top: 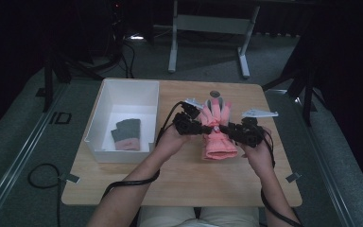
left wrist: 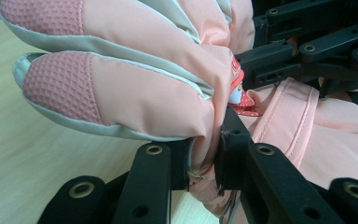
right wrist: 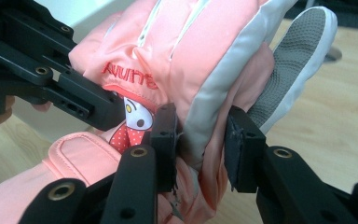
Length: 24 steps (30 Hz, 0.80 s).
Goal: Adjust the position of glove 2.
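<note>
- High view: a pink glove [top: 216, 132] is held just above the middle of the wooden table [top: 179, 184], fingers pointing away from the person, cuff toward them.
- High view: the left tool [top: 199, 126] grips the glove from its left side, the right tool [top: 228, 128] from its right side; both meet at the narrow part of the glove between fingers and cuff.
- Left gripper view: the left tool [left wrist: 205, 161] is pinching the glove [left wrist: 135, 93] at the base of its fingers, fabric bunched between the jaws. Textured pink fingertip patches with pale grey edging are visible here, detail the high view does not resolve.
- Right gripper view: the right tool [right wrist: 200, 140] is pinching a fold of the glove [right wrist: 186, 56] along its grey side seam. This view alone shows red stitched lettering, a cartoon figure badge and a grey textured thumb pad.
- Each gripper view shows the other tool's jaws clamped on the opposite side of the glove.
- High view: a white box [top: 123, 118] stands at the left part of the table, with a grey glove [top: 126, 134] lying flat in it, well apart from the pink one.
- High view: a small round dark object [top: 214, 93] lies at the far edge of the table.
- Surface: light wood grain, rounded corners.
- Room: dim, grey floor, a metal table frame [top: 208, 33] beyond, cables [top: 42, 175] trailing on the floor at left.
</note>
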### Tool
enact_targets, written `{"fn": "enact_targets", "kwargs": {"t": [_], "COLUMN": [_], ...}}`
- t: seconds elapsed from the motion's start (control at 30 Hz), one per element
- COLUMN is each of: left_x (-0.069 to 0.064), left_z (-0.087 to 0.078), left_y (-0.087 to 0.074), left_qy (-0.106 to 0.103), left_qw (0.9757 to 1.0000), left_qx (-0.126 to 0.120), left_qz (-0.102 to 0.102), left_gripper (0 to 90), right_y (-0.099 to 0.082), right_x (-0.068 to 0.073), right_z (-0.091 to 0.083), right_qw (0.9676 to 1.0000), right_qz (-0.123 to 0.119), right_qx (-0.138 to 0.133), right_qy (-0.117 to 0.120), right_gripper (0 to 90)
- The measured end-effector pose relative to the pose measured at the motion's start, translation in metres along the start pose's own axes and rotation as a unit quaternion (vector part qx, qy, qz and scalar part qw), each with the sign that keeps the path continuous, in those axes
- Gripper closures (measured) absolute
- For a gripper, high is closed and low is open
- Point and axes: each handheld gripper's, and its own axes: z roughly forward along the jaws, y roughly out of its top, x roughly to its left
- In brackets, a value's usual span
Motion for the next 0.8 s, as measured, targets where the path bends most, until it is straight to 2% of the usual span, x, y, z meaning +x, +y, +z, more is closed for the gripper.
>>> {"fn": "enact_targets", "kwargs": {"t": [0.3, 0.57, 0.8], "left_x": [0.003, 0.013, 0.021], "left_z": [-0.052, -0.098, -0.135], "left_y": [0.011, 0.016, 0.012], "left_qy": [0.026, 0.058, 0.083], "left_qw": [0.9995, 0.9981, 0.9961], "left_qx": [-0.013, -0.019, -0.03], "left_qz": [0.008, 0.004, -0.003], "left_gripper": [77.3, 77.3, 77.3], "right_y": [0.037, 0.072, 0.1], "right_x": [0.029, 0.056, 0.083], "right_z": [0.001, 0.016, 0.031], "right_qw": [0.9994, 0.9985, 0.9971], "right_qz": [-0.028, -0.039, -0.055], "right_qx": [-0.016, -0.026, -0.031], "right_qy": [0.01, 0.027, 0.041], "right_gripper": [67.8, 67.8, 67.8]}}
